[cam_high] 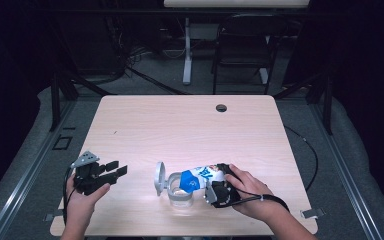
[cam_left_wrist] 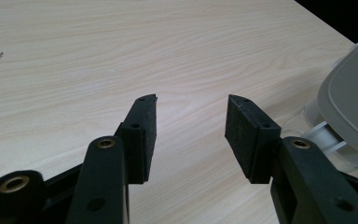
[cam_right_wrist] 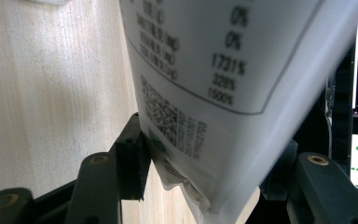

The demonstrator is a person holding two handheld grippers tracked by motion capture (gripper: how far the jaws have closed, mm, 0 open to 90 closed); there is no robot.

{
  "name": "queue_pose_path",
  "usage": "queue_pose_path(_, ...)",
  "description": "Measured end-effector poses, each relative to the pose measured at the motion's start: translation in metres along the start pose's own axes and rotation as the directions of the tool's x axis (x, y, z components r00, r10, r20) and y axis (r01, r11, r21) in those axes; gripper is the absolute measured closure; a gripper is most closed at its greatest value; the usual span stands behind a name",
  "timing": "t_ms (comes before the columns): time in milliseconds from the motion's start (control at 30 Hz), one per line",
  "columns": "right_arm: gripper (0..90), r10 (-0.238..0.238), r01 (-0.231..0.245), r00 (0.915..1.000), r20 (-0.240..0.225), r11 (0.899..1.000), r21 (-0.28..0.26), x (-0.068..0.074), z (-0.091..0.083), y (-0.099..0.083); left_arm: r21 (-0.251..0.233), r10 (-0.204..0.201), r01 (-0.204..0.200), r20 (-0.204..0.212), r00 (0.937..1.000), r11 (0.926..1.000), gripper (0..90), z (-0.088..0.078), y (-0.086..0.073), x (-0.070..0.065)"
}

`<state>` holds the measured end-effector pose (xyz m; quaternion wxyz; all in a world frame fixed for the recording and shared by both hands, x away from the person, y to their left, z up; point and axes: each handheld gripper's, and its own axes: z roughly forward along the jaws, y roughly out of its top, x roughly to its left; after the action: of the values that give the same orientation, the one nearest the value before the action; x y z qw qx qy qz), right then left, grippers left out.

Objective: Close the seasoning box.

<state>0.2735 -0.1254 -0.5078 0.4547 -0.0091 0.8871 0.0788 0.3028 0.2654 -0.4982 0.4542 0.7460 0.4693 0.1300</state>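
Observation:
A white and blue pouch (cam_high: 196,178) lies tilted, its mouth over a clear round container (cam_high: 180,196) near the table's front edge. The container's grey hinged lid (cam_high: 159,178) stands swung open to the left. My right gripper (cam_high: 217,181) is shut on the pouch's rear end. In the right gripper view the pouch (cam_right_wrist: 223,70), printed with a label and a code, is pinched between both jaws of the right gripper (cam_right_wrist: 205,149). My left gripper (cam_high: 116,168) hovers open to the left of the lid with nothing between its pads (cam_left_wrist: 242,135). The lid (cam_left_wrist: 354,107) shows at the right edge of the left gripper view.
The light wooden table (cam_high: 180,125) has a cable hole (cam_high: 221,108) near its far edge. A chair and desk legs stand on the floor beyond it. A black cable runs off the table's right side.

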Motion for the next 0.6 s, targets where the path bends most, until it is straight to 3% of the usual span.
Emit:
queue_pose_path(333,45.9,-0.026,0.025,0.9997,0.003,1.000,0.010,0.0016,0.0018,0.0013,0.001,0.000,0.000,-0.001,1.0000,1.0000,53.8,-0.0002,-0.0002,0.0008)
queue_pose_path(400,45.9,-0.014,0.014,0.9999,-0.002,1.000,-0.008,0.0025,0.0030,0.0010,-0.002,-0.002,0.002,0.000,1.0000,1.0000,53.9,-0.0001,-0.0003,0.0010)
queue_pose_path(600,45.9,-0.037,0.037,0.9993,0.005,0.999,0.014,0.0018,0.0016,0.0019,-0.001,-0.003,0.003,0.002,1.0000,1.0000,53.8,-0.0002,-0.0002,0.0012)
